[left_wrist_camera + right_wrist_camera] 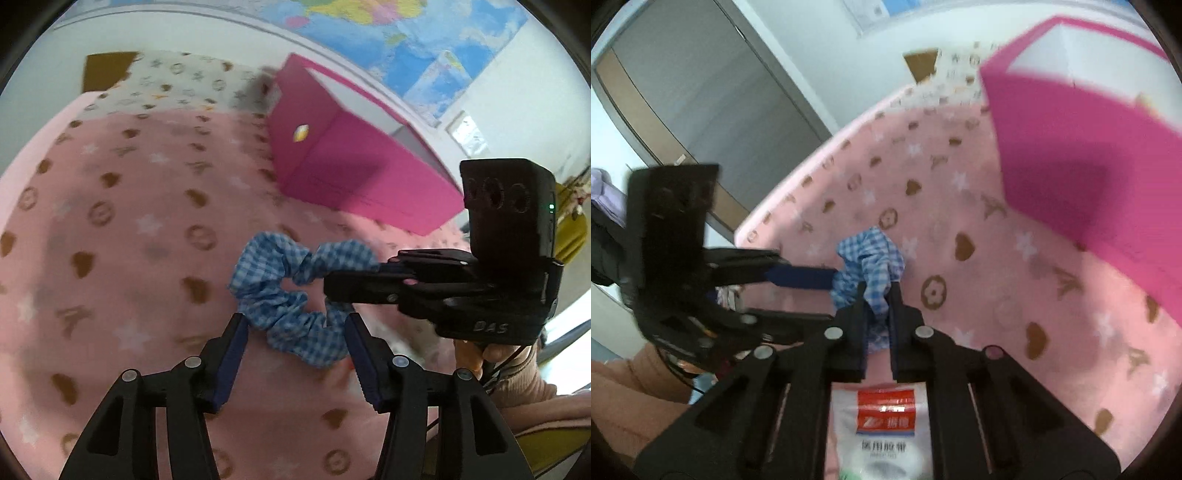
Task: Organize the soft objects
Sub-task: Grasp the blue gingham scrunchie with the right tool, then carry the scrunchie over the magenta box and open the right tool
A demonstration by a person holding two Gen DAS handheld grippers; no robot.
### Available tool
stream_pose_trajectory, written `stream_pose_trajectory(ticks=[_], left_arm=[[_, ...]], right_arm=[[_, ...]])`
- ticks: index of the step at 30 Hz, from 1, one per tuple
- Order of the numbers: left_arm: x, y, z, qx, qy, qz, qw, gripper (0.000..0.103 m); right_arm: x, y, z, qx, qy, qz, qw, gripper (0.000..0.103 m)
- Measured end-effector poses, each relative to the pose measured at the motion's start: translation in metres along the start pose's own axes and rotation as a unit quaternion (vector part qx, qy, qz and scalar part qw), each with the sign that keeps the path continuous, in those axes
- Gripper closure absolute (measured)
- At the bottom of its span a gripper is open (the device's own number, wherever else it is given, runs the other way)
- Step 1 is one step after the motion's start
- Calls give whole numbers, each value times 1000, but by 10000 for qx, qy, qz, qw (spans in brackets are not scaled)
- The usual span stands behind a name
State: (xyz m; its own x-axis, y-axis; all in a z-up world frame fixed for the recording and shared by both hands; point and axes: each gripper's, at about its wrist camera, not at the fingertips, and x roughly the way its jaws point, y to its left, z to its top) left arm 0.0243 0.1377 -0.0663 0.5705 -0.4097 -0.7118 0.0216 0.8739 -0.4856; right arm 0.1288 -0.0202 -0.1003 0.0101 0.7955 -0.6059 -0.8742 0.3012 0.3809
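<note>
Currently the right hand-held gripper (878,291) is clamped on the blue gingham scrunchie (295,291). The left hand-held gripper (295,325) stands open, its fingers either side of the scrunchie. The scrunchie lies bunched and crumpled on the pink blanket (129,221), near the pink box (351,173). Stowing it appears not yet done; a white packet (882,424) also remains out.

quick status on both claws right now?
Left claw: open, its fingers either side of the blue checked scrunchie, not pressing it.
Right claw: shut on the scrunchie.
</note>
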Motion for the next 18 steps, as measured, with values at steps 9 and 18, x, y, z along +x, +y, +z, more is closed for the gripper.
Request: stream_pose_trajectory(ticks=[9, 18], left_arm=[[5, -77, 44, 847, -374, -754, 9928, 49], [33, -149, 116, 1513, -518, -972, 9823, 49]], right_arm=[[-107, -2, 2, -116, -1057, -565, 9927, 93], [-181, -38, 14, 91, -1713, -1184, 9780, 93]])
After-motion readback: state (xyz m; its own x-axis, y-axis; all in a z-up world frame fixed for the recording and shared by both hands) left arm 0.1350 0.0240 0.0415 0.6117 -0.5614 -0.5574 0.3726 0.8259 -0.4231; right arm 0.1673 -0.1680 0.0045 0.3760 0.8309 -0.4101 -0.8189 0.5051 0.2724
